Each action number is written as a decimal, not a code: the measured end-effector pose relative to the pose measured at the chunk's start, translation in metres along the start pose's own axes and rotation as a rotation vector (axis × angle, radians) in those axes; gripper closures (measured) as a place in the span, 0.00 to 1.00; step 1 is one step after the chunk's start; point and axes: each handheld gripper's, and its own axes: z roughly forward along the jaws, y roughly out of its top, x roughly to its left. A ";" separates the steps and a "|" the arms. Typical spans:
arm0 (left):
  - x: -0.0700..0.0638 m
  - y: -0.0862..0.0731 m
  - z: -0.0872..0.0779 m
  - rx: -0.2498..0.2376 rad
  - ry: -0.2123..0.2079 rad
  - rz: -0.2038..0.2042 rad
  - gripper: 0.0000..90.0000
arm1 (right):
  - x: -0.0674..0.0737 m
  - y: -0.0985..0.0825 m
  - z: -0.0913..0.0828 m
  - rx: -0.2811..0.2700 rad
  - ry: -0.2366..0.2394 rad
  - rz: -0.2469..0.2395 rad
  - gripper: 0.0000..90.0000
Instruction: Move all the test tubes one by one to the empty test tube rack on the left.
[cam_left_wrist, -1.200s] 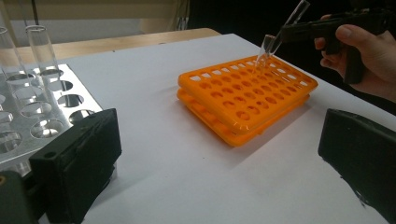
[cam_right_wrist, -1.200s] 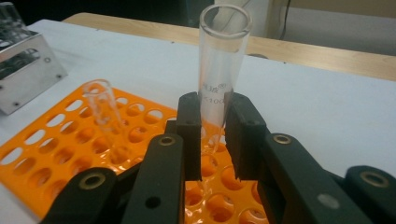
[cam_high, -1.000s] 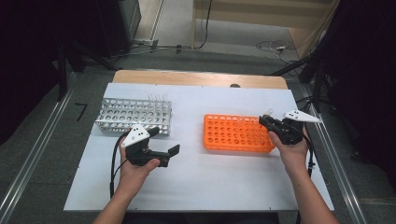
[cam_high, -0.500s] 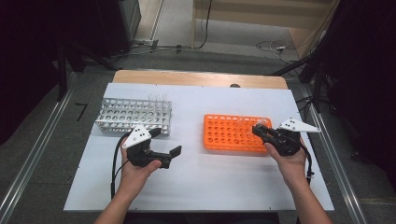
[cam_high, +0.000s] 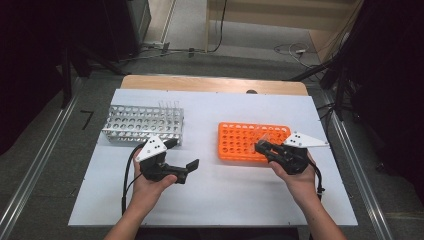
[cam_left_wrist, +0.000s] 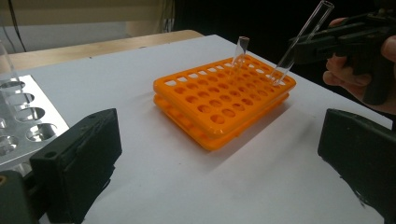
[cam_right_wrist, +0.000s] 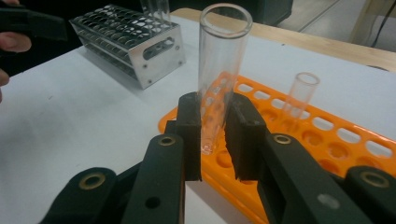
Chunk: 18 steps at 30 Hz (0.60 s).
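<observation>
The white tabletop (cam_high: 220, 200) fills the middle of the high view, with a wooden edge along its top and dark grey floor with metal rails to either side. At upper left of the tabletop stands a metal rack (cam_high: 142, 124) carrying a few clear tubes at its right end. At centre right lies the orange rack (cam_high: 252, 141); one glass tube (cam_left_wrist: 240, 49) stands tilted in a hole near its far edge.

Your right gripper (cam_right_wrist: 214, 135), at the right of the high view, has its fingers clamped on a second tube, the held test tube (cam_right_wrist: 219, 70). It is clear, empty, open-mouthed and round-bottomed, and it leans over the rack's right end in the left gripper view, its lower tip at a hole near the corner.

Your left gripper (cam_high: 187, 167), at lower left of centre, rests on the tabletop with its fingers wide apart and nothing between them.
</observation>
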 end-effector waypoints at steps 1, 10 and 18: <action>-0.001 0.000 0.000 0.000 -0.003 0.000 0.00 | 0.002 0.000 0.002 0.002 0.006 -0.003 0.83; -0.010 0.002 0.004 0.003 -0.030 0.011 0.00 | 0.023 0.001 0.012 0.022 0.060 -0.035 0.83; -0.019 0.004 0.007 0.002 -0.063 0.020 0.01 | 0.042 -0.001 0.024 0.050 0.098 -0.068 0.83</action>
